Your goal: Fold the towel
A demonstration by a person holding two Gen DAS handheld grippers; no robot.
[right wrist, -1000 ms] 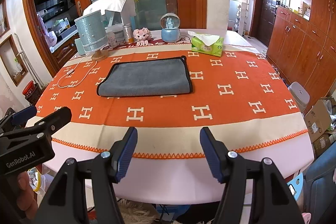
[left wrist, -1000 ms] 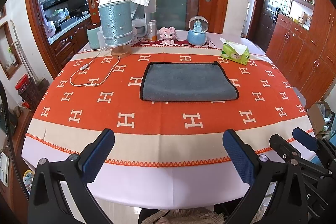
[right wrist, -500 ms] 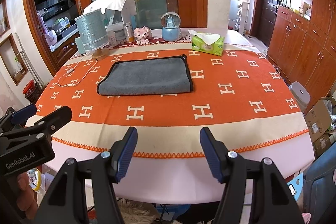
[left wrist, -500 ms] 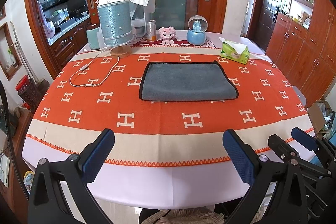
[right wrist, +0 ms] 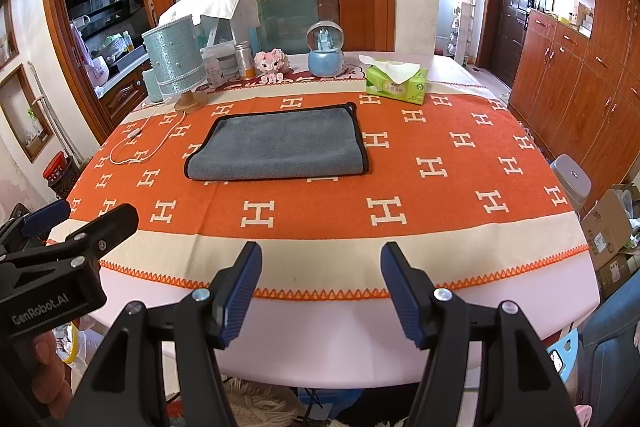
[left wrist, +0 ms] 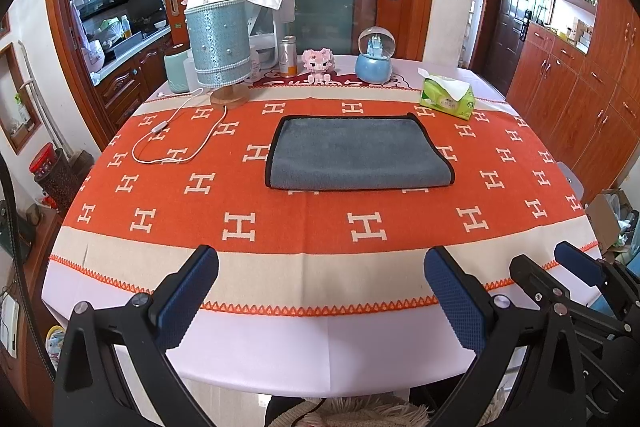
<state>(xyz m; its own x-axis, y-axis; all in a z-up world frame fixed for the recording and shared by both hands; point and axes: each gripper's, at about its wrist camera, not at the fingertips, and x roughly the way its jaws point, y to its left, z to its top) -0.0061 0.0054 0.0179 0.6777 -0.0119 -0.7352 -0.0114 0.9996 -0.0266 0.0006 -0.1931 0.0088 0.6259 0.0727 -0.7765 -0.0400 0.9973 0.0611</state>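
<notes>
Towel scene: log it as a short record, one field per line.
towel: grey cloth towel with black edging, lying flat, folded edge toward the camera
surface: orange tablecloth with white H pattern
left gripper: open, empty, over the near table edge, apart from the towel
right gripper: open, empty, over the near table edge
behind towel: green tissue pack, blue snow globe, pale blue lamp
left of towel: white cord

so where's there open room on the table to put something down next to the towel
Open cloth lies between the towel and the near table edge, and right of the towel below the tissue pack. The cord loops at left; the back edge is crowded around the lamp and snow globe.
</notes>
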